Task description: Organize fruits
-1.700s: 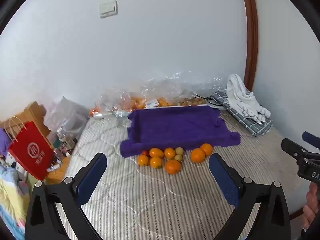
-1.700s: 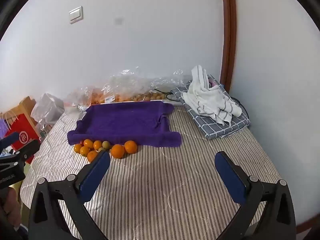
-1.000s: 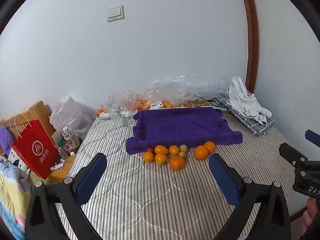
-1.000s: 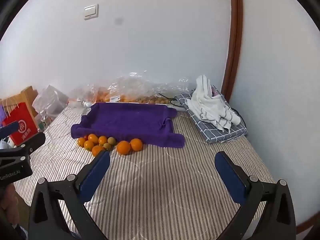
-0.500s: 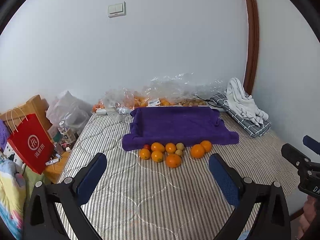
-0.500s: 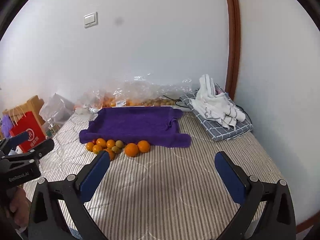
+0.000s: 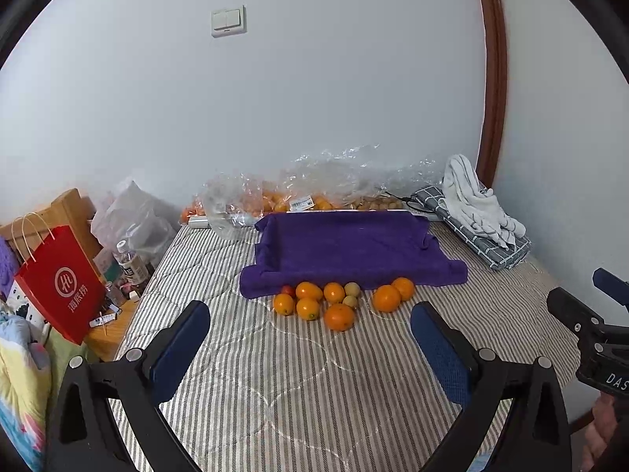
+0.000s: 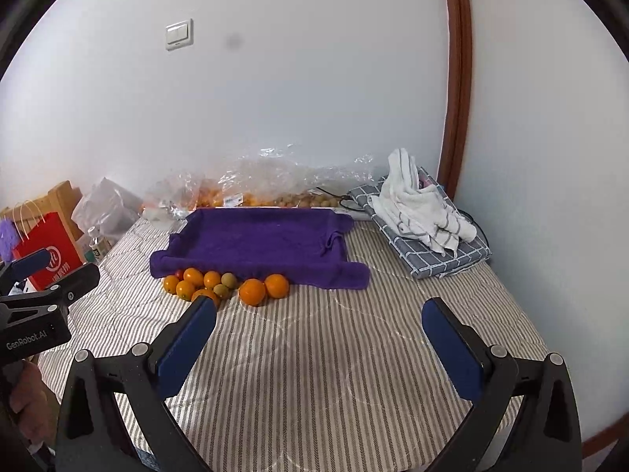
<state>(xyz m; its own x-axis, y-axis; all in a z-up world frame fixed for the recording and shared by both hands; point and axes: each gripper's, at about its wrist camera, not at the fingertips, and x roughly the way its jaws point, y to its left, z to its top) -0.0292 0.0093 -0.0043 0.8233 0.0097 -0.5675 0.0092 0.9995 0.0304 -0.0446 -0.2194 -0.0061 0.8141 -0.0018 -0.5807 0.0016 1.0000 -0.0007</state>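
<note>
Orange fruits point(image 7: 339, 316) sit in a loose cluster on the striped mattress point(image 7: 298, 385), touching or just beside the near edge of the purple towel point(image 7: 346, 247). The cluster's long axis runs left to right along that towel edge. Two bigger oranges point(image 7: 393, 295) sit at its right end, touching each other; the small greenish-brown fruits point(image 7: 351, 294) lie mid-cluster. A small red fruit point(image 7: 288, 290) is half hidden at the towel edge, kind unclear. In the right wrist view the left blue pad point(image 8: 188, 344) covers part of the nearest orange point(image 8: 204, 295).

The towel looks draped over a tray-like shape with raised sides; what is underneath is hidden. Behind it, clear plastic bags point(image 7: 314, 188) hold more orange and brownish fruit, blurred by glare, count unreadable. A white striped cloth point(image 7: 475, 204) lies on a folded grey checked fabric point(image 7: 491, 247) at the far right by the wall. A red paper bag point(image 7: 59, 283) and a bottle point(image 7: 129, 261) stand off the left edge of the bed, partly cut off.

Left gripper point(image 7: 310, 338) is spread wide, empty, above the mattress and short of the fruit. Right gripper point(image 8: 320, 332) is also wide and empty, aimed right of the cluster. Each gripper shows at the other view's edge, cut off, with a bit of hand point(image 8: 29, 405) below.
</note>
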